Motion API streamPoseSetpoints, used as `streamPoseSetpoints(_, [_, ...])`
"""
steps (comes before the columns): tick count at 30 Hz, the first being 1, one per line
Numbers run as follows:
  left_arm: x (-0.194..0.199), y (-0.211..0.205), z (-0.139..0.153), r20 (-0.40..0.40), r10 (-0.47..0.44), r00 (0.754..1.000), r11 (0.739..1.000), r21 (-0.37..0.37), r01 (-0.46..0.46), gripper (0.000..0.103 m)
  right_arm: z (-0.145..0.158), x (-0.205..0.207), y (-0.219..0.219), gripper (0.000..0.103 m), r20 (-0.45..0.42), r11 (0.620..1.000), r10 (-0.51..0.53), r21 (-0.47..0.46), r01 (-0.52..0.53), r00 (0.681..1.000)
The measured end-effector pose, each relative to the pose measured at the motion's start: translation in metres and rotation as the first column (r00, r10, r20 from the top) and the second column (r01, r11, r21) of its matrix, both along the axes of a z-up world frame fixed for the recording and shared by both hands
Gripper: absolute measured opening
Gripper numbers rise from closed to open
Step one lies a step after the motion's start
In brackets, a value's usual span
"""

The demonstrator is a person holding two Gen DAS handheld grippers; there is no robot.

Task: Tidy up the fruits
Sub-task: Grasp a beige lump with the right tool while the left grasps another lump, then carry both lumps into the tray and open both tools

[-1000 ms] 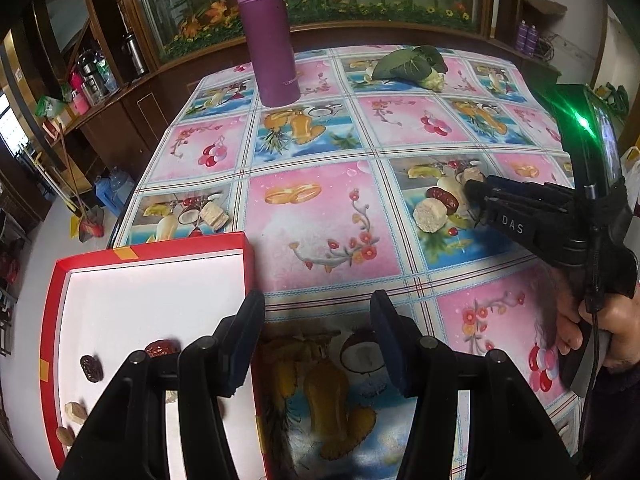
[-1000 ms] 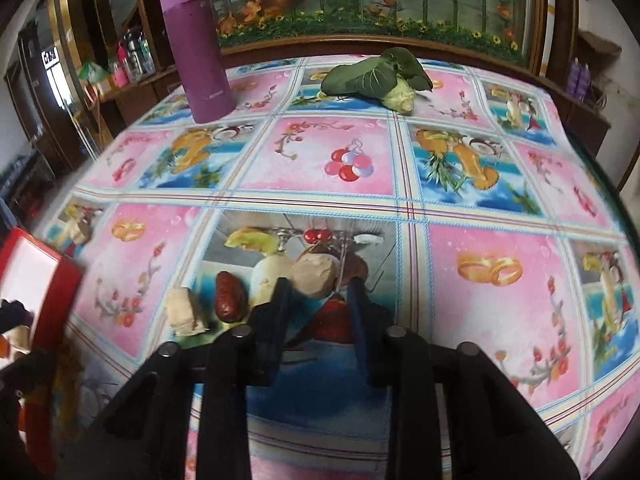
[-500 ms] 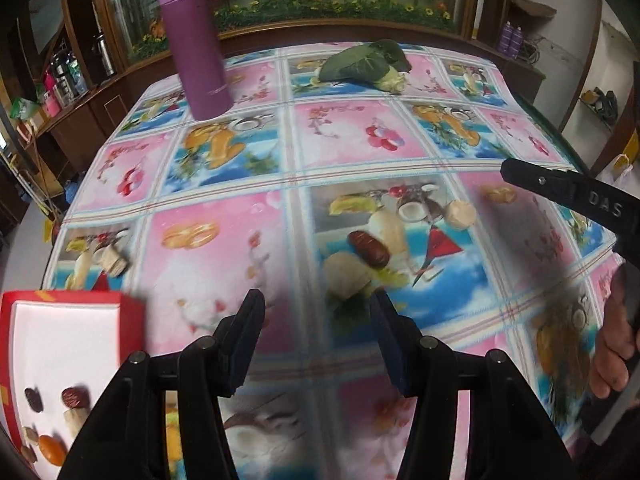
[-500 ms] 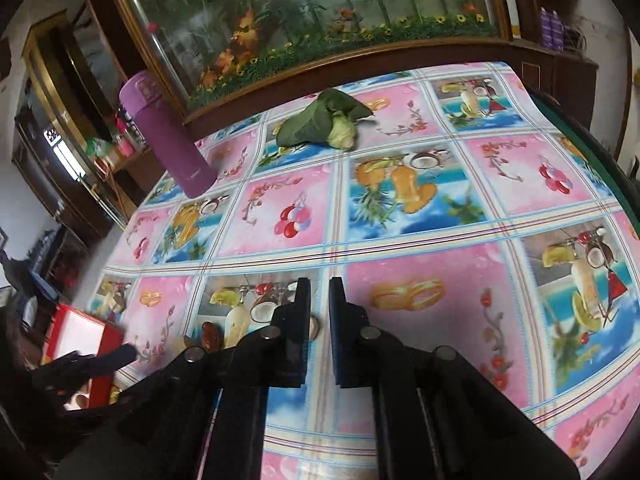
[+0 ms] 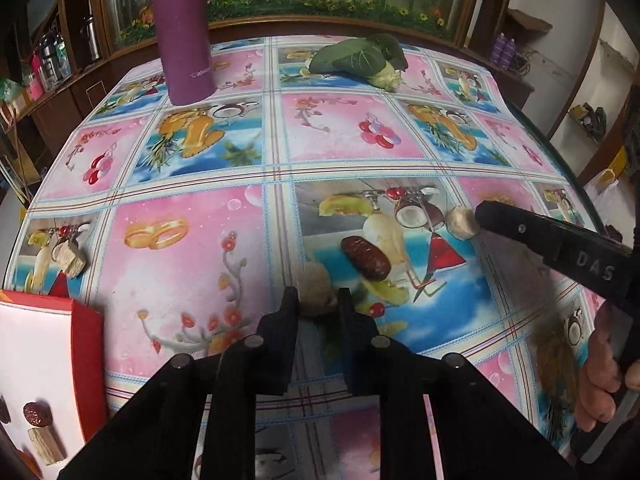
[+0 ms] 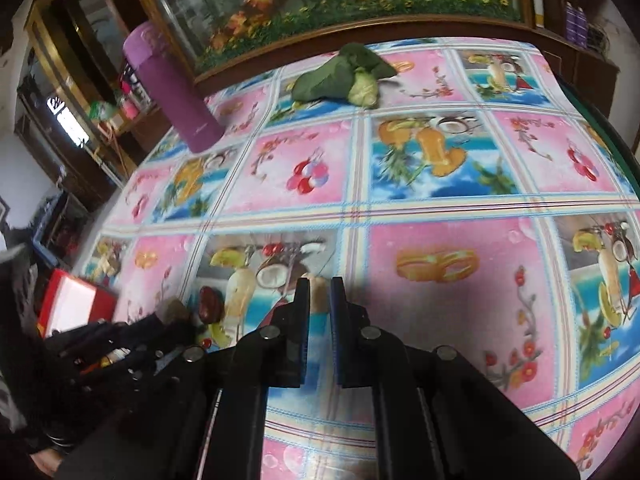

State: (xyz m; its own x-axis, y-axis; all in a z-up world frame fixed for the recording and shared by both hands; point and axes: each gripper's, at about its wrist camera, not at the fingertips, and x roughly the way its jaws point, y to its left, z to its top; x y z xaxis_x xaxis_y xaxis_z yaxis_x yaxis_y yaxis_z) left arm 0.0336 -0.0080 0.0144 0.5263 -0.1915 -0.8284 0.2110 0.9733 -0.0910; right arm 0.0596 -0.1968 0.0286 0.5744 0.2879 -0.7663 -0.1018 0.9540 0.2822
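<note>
My left gripper (image 5: 318, 308) is shut on a pale beige fruit lump (image 5: 316, 290) low over the patterned tablecloth. Just right of it lies a dark red date (image 5: 365, 258). From the right edge of the left wrist view, my right gripper (image 5: 480, 220) reaches in, shut on a small round beige piece (image 5: 460, 224). In the right wrist view that piece (image 6: 319, 290) shows between the narrow jaws of the right gripper (image 6: 320, 300), with the date (image 6: 210, 304) to the left. The left gripper (image 6: 176, 318) is a dark blur there. A red box (image 5: 86, 344) with a white inside sits at the lower left.
Inside the box lie a date (image 5: 36, 414) and a beige chunk (image 5: 46, 444). Another beige chunk (image 5: 72, 258) rests on the cloth above the box. A purple flask (image 5: 184, 32) and a leafy green vegetable (image 5: 360, 60) stand at the far end. A hand (image 5: 604, 384) holds the right gripper.
My left gripper has swung right from the box to the fruit pile and shut on the beige lump. My right gripper shut on the round piece and lifted it rightward.
</note>
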Motion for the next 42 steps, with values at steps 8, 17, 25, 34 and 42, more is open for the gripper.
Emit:
streamPoseSetpoints(8, [-0.022, 0.028, 0.005, -0.010, 0.045, 0.999, 0.999, -0.021, -0.045, 0.017, -0.005, -0.002, 0.027, 0.052, 0.038, 0.989, 0.007, -0.151, -0.001, 0.999])
streamPoseSetpoints(17, [-0.046, 0.039, 0.017, 0.024, 0.064, 0.998, 0.998, -0.023, -0.063, 0.017, -0.015, -0.001, 0.045, 0.027, 0.070, 0.960, -0.003, -0.281, 0.023, 0.998])
streamPoseSetpoints(25, [-0.068, 0.053, 0.034, 0.054, 0.085, 0.995, 0.996, -0.031, -0.083, 0.017, -0.002, -0.006, 0.032, 0.027, 0.096, 0.970, -0.019, -0.240, 0.042, 0.995])
streamPoseSetpoints(34, [-0.106, 0.092, 0.074, 0.154, 0.141, 0.978, 0.990, -0.033, -0.137, 0.017, 0.088, -0.069, -0.073, 0.027, 0.374, 0.961, -0.262, 0.019, 0.275, 0.890])
streamPoseSetpoints(42, [-0.134, 0.142, 0.088, 0.209, 0.215, 0.954, 0.976, -0.024, -0.215, 0.017, 0.066, -0.114, -0.113, 0.027, 0.312, 0.925, -0.378, 0.095, 0.367, 0.872])
